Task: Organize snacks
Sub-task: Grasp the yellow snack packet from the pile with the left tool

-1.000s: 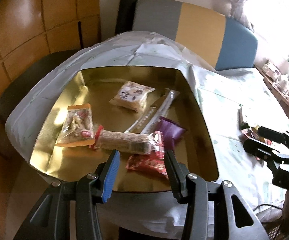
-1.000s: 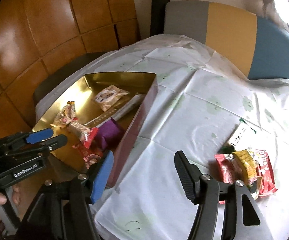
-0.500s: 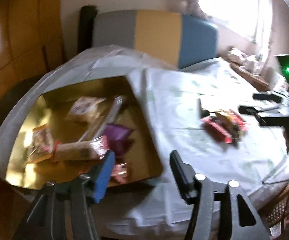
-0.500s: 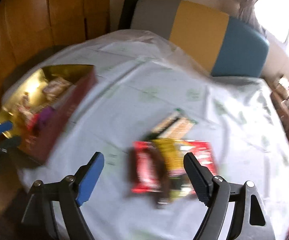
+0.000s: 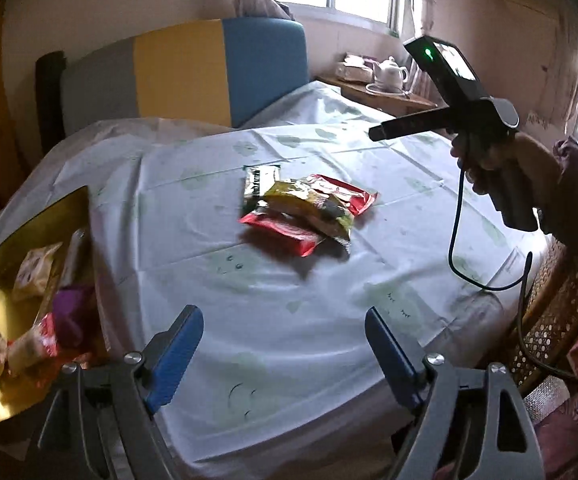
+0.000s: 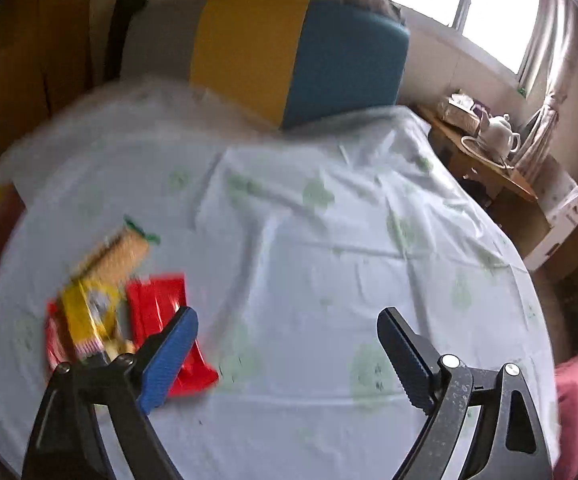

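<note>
Wide stretch of pale tablecloth (image 5: 289,280) here, bare between the two clusters of snacks. Over at the left edge sits the gold-lined box (image 5: 21,248), its near wall standing up from the cloth, packets blurred inside it. Near the middle of the table lies the loose pile of snacks (image 5: 309,208): red wrappers underneath, a yellow packet on top, a dark-ended biscuit pack at the back, all touching and overlapping. The cloth around the pile is clear on every side; the striped chair back (image 5: 209,72) stands behind the far edge, and a side table with a white teapot (image 5: 391,72) stands beyond the right corner.

The left gripper (image 5: 285,344) hangs angled down over the near table edge, jaws opening wide, only cloth between them. The right gripper (image 6: 287,344) also tilts down at the cloth, jaws opening, empty; its blue finger (image 6: 169,360) overlaps the red wrappers in view, though contact cannot be told. A hand (image 5: 489,160) holds its handle up at the right, cable drooping.
</note>
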The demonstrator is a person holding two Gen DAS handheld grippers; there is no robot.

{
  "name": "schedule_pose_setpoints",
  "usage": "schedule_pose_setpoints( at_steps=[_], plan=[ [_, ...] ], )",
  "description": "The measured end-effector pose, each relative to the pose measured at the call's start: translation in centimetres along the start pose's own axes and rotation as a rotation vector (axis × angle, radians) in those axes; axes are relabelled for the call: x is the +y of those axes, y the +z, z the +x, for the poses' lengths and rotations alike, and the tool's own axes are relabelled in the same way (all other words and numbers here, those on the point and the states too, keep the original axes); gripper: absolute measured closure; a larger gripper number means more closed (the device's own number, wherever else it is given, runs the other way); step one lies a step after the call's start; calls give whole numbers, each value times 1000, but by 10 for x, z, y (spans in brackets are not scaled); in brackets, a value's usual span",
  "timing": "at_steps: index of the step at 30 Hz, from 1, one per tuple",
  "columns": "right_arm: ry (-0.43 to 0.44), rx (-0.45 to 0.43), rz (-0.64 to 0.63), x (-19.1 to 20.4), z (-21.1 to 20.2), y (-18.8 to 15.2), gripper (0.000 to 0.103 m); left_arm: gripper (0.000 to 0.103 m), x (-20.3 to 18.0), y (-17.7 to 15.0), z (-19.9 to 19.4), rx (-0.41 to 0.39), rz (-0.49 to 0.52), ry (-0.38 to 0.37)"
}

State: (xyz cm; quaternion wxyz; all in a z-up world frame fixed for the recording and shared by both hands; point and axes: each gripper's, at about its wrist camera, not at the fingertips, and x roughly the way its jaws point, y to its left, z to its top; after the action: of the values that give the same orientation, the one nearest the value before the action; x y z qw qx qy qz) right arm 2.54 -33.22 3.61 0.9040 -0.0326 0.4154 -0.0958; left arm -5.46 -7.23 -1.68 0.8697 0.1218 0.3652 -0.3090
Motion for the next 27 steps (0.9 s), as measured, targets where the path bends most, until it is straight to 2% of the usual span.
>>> schedule_pose_setpoints(
  at_steps=[6, 10, 13, 17, 27],
  plan=[
    [-29, -15, -123, 22, -1, -3, 9, 18, 1, 19, 26, 51, 17, 4],
    [-36, -36, -157, 30, -9, -8, 5, 18, -4, 35, 37, 36, 62, 63],
    [-43, -45, -131, 25, -11, -6, 4, 18, -11, 42, 47, 46, 71, 78],
    [-52, -50, -66, 12, -13, -3, 3, 18, -20, 35, 55, 58, 21, 92],
    [-55, 7, 97, -21, -7, 1, 2, 19, -18, 11, 73, 167, -55, 46]
  ],
)
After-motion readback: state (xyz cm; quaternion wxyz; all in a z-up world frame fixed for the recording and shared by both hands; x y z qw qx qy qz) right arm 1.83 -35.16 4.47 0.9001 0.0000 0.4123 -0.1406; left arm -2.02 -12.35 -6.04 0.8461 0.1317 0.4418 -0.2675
